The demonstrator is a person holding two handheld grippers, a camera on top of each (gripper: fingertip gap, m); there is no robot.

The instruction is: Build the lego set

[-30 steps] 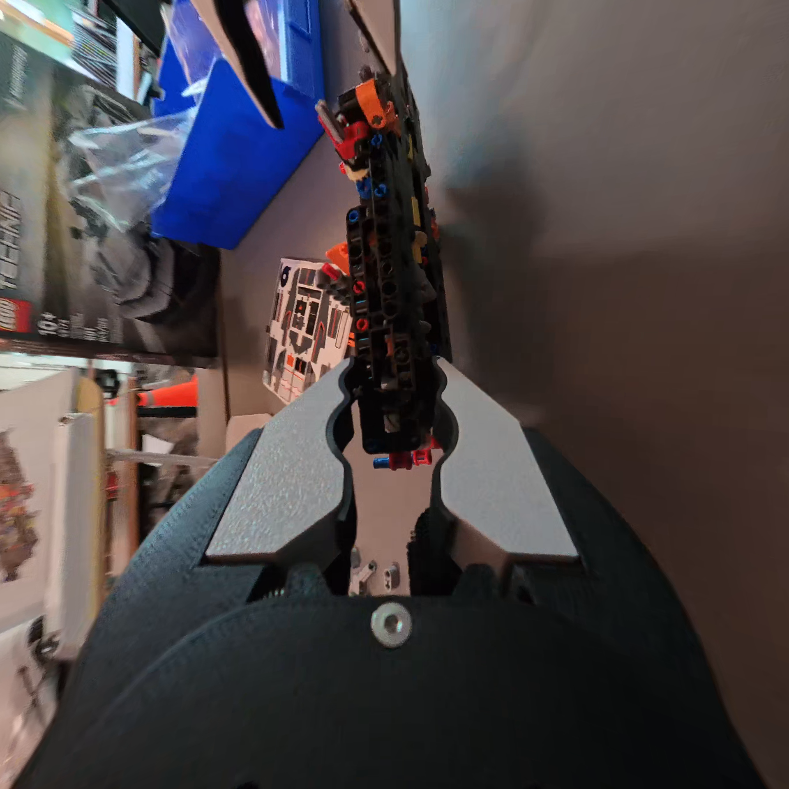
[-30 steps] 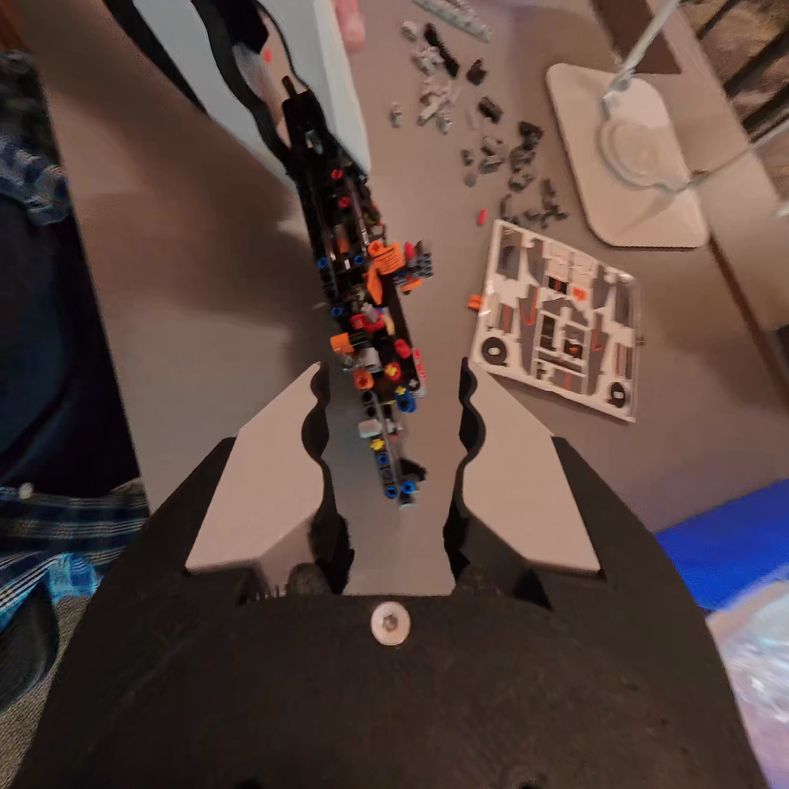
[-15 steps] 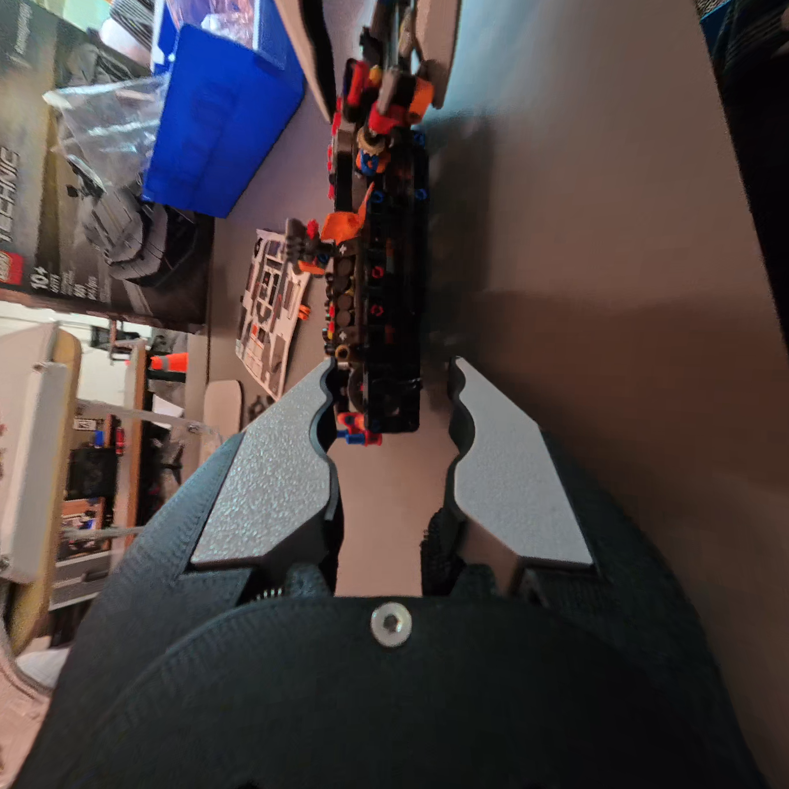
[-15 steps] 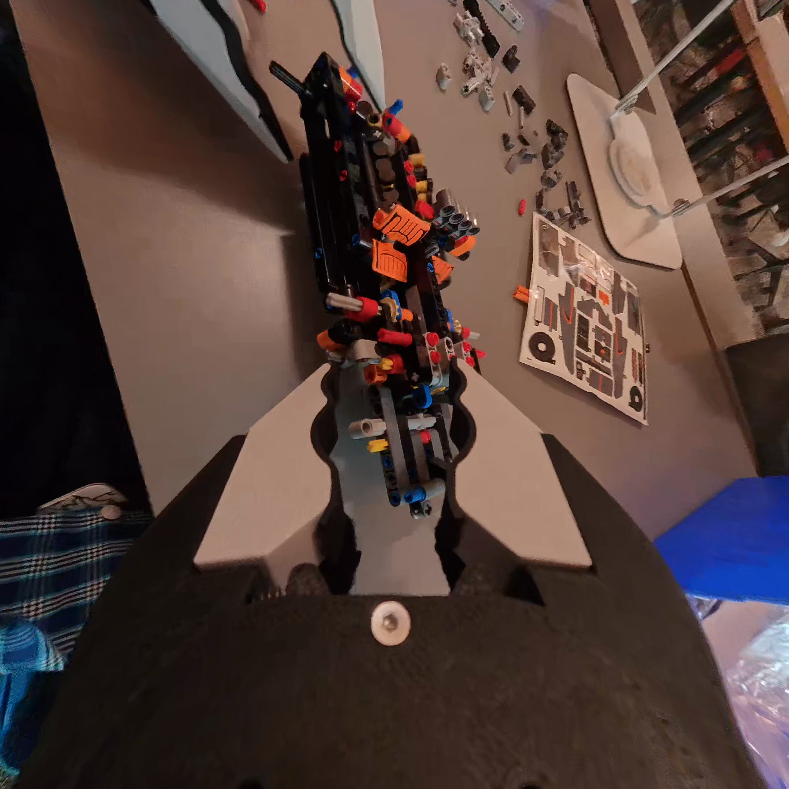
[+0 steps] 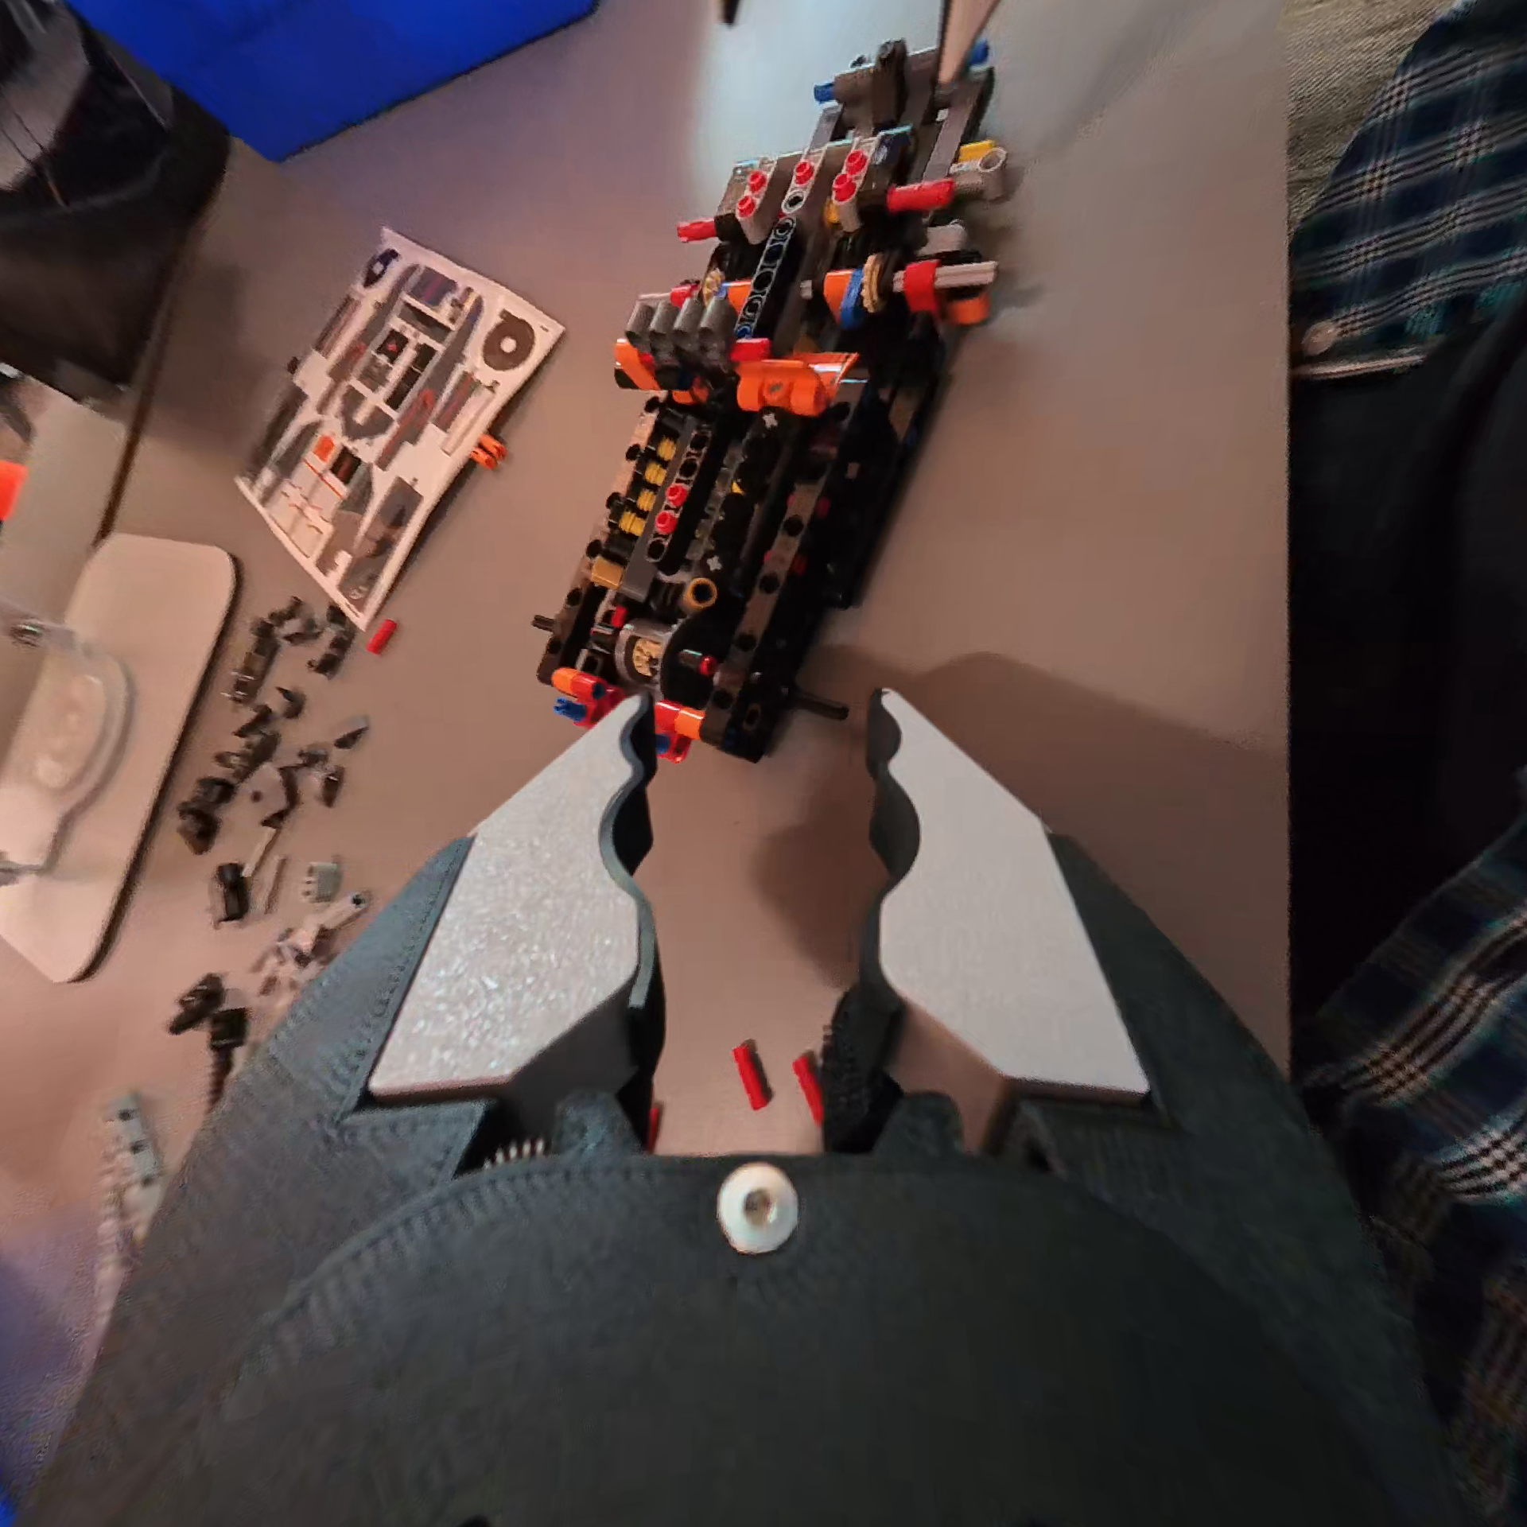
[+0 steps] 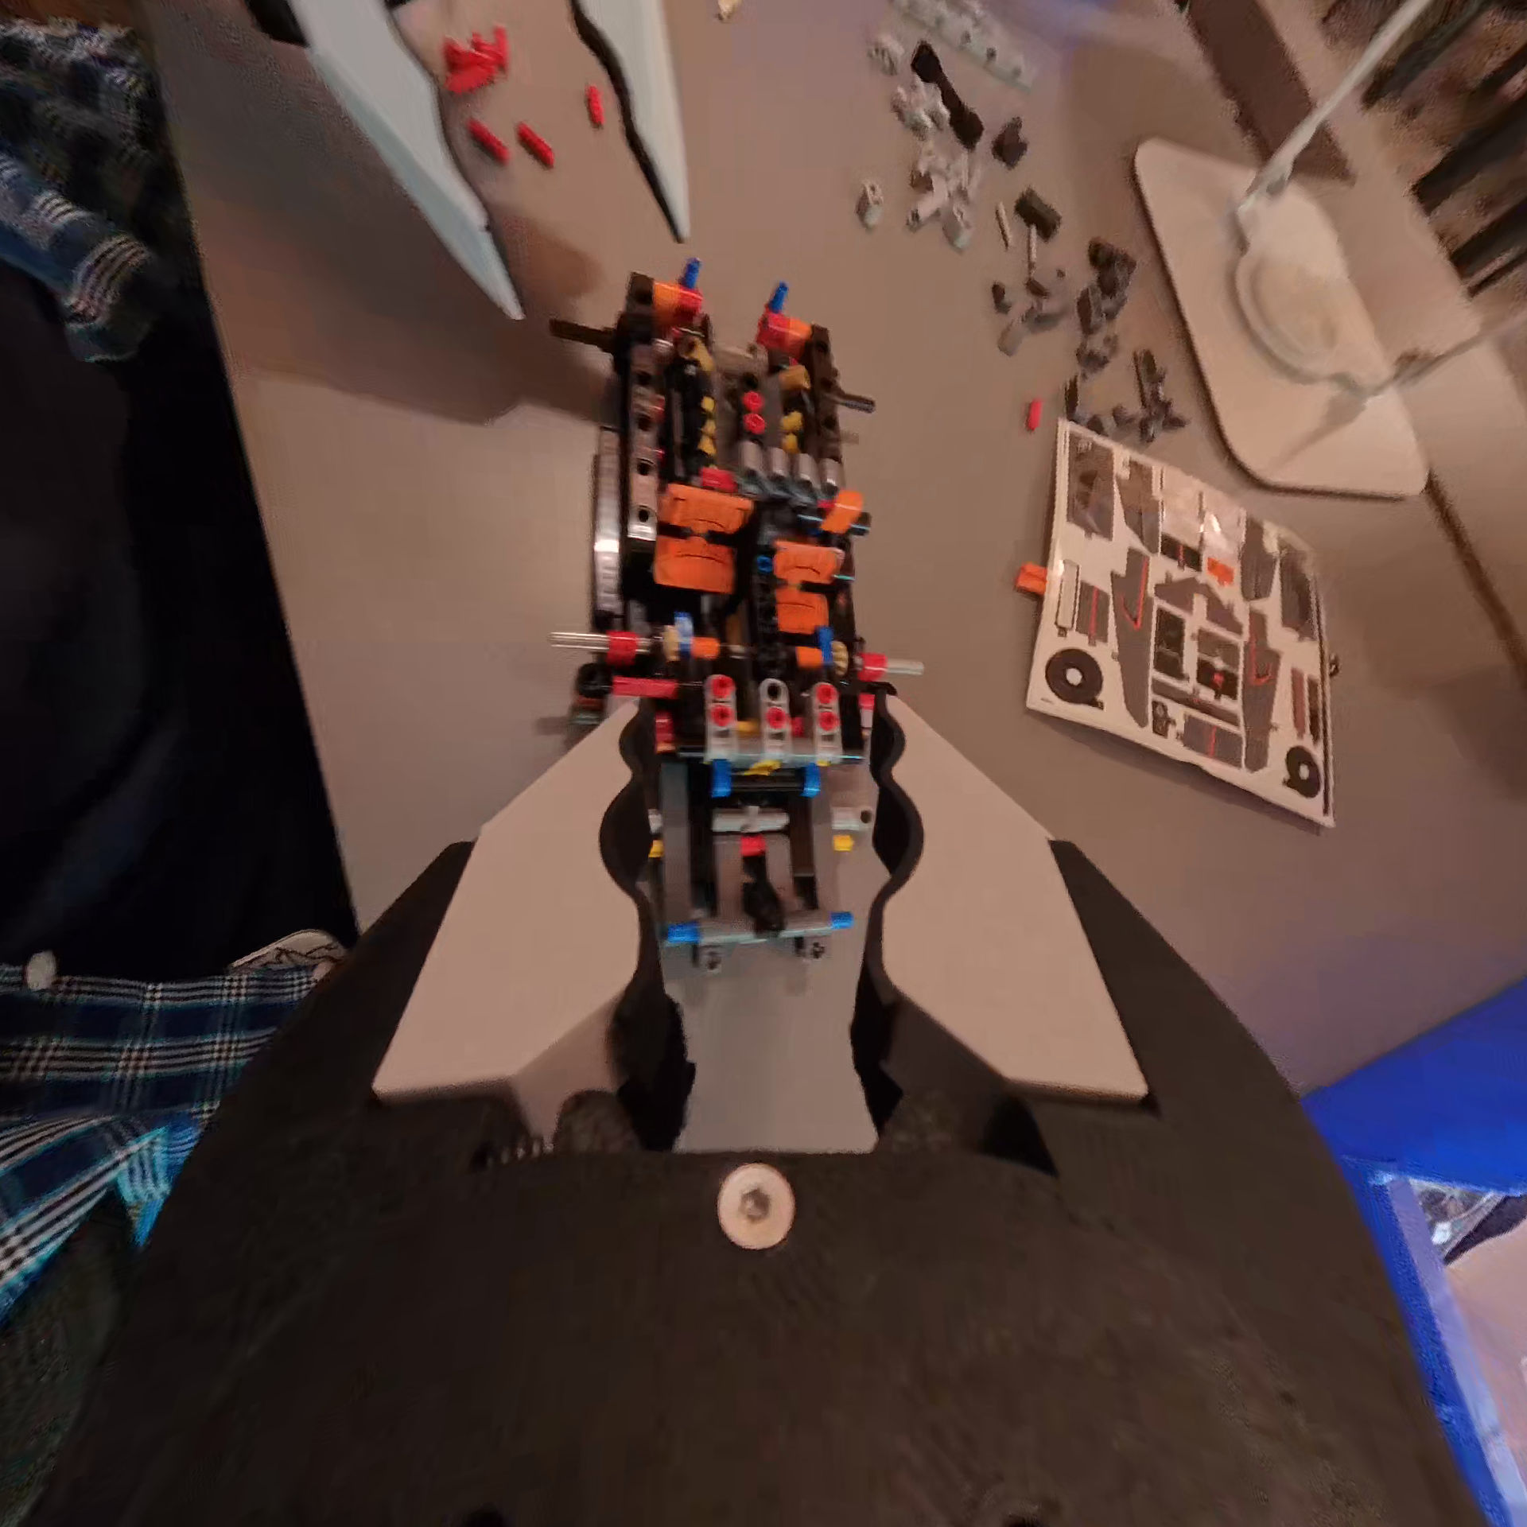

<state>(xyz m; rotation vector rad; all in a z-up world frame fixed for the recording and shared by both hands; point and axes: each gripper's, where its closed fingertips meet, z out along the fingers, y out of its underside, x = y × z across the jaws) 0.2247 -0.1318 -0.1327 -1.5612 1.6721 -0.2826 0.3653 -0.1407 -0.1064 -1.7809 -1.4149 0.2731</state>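
A long black lego chassis [image 6: 727, 570], studded with orange panels, red and blue pins and grey beams, lies flat on the grey surface [image 5: 1033, 512]. The right claw [image 6: 756, 727] straddles its near end, fingers close alongside; whether they press it is unclear. The left claw [image 5: 756, 727] hangs spread and empty beyond the far end, above loose red pins [image 5: 750, 1074]
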